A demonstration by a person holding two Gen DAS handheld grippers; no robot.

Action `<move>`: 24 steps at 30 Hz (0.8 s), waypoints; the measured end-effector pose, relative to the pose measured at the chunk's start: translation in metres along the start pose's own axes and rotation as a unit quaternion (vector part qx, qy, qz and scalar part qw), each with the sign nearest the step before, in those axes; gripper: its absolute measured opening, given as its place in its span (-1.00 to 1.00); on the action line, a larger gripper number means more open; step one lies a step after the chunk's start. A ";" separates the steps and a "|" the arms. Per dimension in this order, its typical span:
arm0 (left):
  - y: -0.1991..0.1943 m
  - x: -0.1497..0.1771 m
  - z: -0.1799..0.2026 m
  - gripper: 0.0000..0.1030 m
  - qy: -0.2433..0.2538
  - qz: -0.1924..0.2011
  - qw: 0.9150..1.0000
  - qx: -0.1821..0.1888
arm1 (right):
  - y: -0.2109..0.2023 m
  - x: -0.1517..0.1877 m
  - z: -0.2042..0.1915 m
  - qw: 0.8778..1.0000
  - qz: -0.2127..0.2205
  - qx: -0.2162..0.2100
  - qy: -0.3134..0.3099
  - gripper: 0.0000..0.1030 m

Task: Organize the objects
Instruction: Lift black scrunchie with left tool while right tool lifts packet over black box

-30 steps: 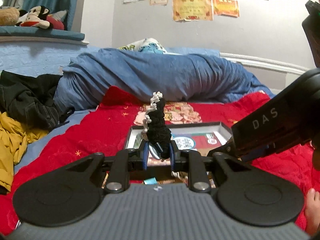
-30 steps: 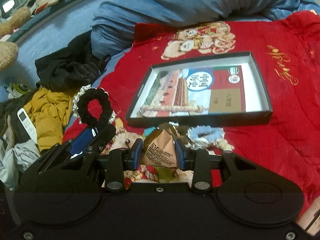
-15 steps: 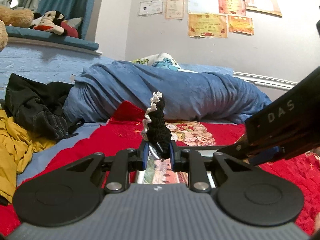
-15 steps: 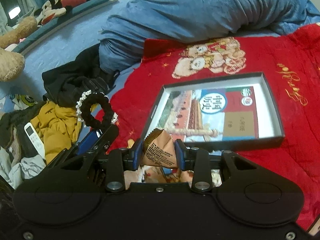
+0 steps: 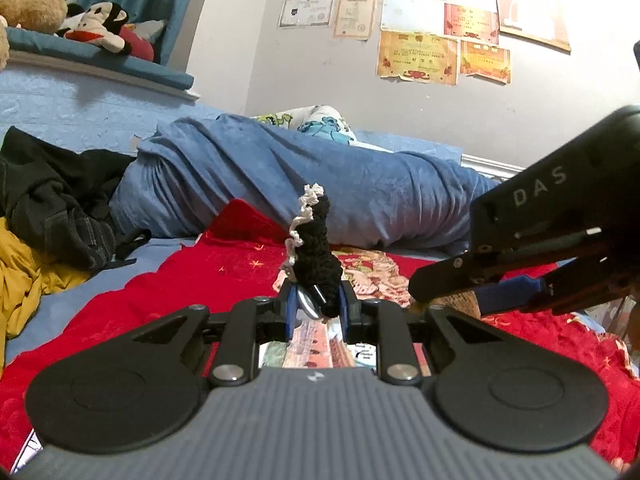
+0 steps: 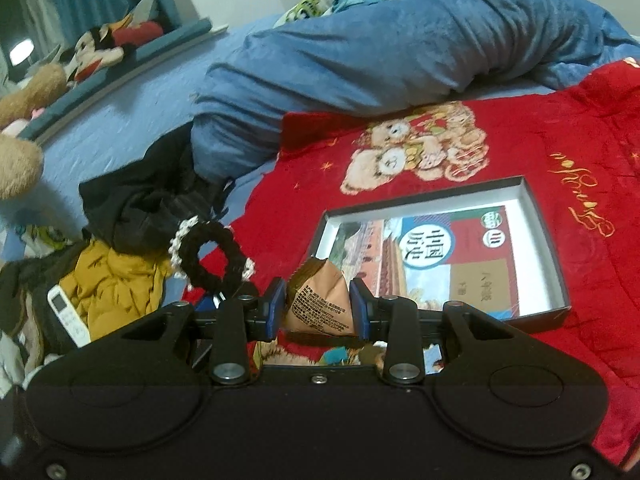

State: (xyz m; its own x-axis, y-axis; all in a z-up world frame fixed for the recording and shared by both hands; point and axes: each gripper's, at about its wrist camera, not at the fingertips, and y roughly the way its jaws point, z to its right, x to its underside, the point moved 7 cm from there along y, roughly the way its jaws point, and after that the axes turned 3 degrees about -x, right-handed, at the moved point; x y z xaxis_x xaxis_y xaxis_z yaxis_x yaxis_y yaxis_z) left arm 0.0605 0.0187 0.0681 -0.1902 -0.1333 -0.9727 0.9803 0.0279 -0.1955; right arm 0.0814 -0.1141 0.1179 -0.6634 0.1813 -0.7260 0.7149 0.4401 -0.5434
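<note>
- Holding a black scrunchie (image 5: 316,256) with white lace trim in my left gripper (image 5: 314,314), the blue pads clamped on its lower end so it stands up from the jaws toward 12 o'clock.
- From the right wrist view, that same scrunchie (image 6: 212,258) shows as an open ring at about 10 o'clock of my right gripper (image 6: 318,308).
- My right gripper is clamped on a crumpled brown snack packet (image 6: 320,300), printed side facing the camera, pinched between both blue pads.
- From the left wrist view, my right gripper (image 5: 448,296) reaches in from 3 o'clock, a bit of brown packet showing at its tip.
- A shallow black box (image 6: 544,216) lies on the red blanket (image 6: 592,168) at roughly 1 o'clock of the packet, with a colourful printed card (image 6: 452,256) flat on its floor.
- A rolled blue quilt (image 6: 400,52) lies across the bed beyond the blanket at 12 o'clock.
- At 9 o'clock sit a heap of black clothing (image 6: 152,196), a mustard garment (image 6: 116,288) and a white remote (image 6: 68,314) beside it.
- Plush toys (image 5: 100,28) rest on the ledge at 10 o'clock, and certificates (image 5: 416,56) hang on the wall.
</note>
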 end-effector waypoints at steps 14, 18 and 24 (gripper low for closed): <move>0.044 -0.052 0.014 -0.52 -0.051 0.002 0.999 0.002 | 0.012 -0.076 0.019 0.998 -0.025 0.051 0.001 -0.34; 0.072 -0.040 0.015 -0.52 -0.047 -0.029 0.998 0.020 | 0.034 -0.089 0.025 0.994 -0.046 0.093 -0.040 -0.34; 0.107 0.003 0.008 -0.52 -0.055 -0.079 0.995 0.011 | 0.076 -0.083 0.046 0.990 -0.071 0.116 -0.034 -0.35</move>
State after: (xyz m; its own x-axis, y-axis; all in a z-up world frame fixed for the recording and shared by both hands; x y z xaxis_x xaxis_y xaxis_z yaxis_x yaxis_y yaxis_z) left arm 0.1650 0.0134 0.0457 -0.3360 -0.2420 -0.9102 0.9398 -0.0228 -0.3409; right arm 0.2010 -0.1363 0.1170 -0.7493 0.0684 -0.6587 0.6530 0.2418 -0.7177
